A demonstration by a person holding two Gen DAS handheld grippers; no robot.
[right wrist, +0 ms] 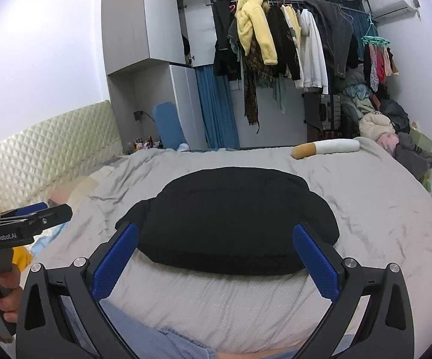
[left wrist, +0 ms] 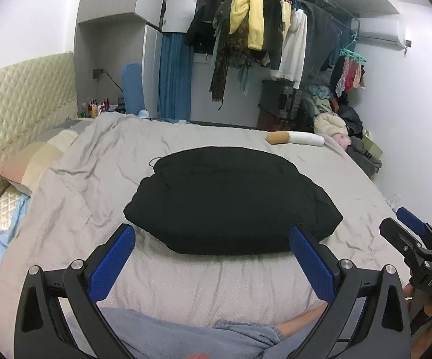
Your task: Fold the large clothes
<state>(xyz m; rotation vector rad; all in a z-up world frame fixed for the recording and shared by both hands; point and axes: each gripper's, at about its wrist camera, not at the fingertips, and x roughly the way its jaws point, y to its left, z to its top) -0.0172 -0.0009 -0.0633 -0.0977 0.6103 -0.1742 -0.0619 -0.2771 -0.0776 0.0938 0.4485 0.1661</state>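
Observation:
A black garment [left wrist: 230,200] lies folded into a compact rounded block on the grey bed cover [left wrist: 96,185]; it also shows in the right wrist view [right wrist: 230,221]. My left gripper [left wrist: 213,233] is open and empty, held just short of the garment's near edge. My right gripper [right wrist: 216,233] is open and empty too, at the same near edge. The right gripper also shows at the right edge of the left wrist view [left wrist: 407,224], and the left gripper at the left edge of the right wrist view [right wrist: 36,209].
A cigarette-shaped pillow [right wrist: 325,147] lies at the far side of the bed. A quilted headboard [left wrist: 21,101] and pillows [left wrist: 36,155] are at left. A rack of hanging clothes [right wrist: 275,39] and a clothes pile [right wrist: 395,125] stand beyond the bed.

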